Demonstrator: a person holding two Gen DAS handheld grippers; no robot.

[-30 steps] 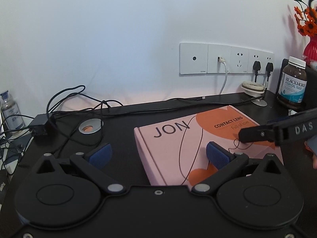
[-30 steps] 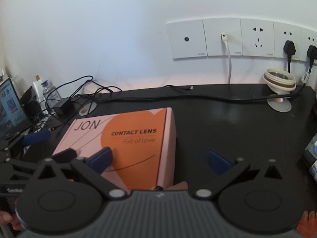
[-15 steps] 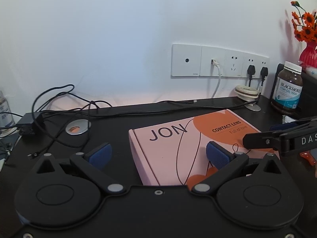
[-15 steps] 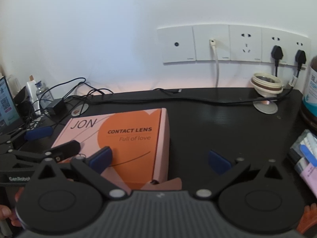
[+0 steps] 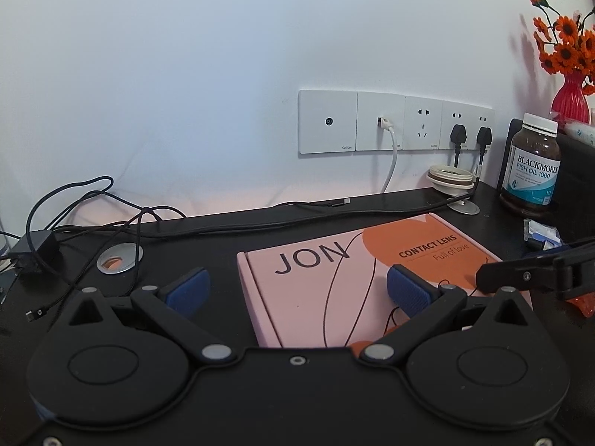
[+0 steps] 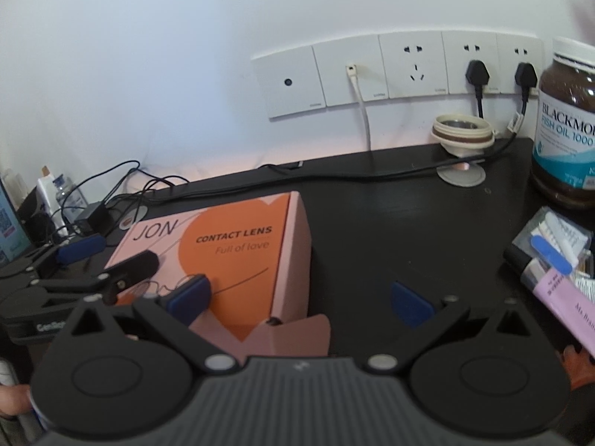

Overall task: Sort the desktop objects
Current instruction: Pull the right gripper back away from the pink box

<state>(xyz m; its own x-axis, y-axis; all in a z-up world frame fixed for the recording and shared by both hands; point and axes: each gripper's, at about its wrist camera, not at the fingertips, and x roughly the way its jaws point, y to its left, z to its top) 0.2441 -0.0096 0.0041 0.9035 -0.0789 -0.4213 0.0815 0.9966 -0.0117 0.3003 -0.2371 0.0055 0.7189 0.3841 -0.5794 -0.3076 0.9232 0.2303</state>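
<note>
Left wrist view: the left gripper [image 5: 297,286] is standing wide open astride the left edge of the pink box [image 5: 334,278] lying flat, long axis left-right; right wrist view: the right gripper [image 6: 299,297] is gaping over the box's [image 6: 238,256] right edge, both equally near.

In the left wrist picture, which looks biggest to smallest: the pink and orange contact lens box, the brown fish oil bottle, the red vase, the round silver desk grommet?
1. Pink and orange cardboard contact lens box, by far.
2. Brown fish oil bottle with white cap.
3 and 4. Red ribbed vase and round silver desk grommet look alike in size; the vase stands farther back and is partly hidden, so I won't rank them.
</note>
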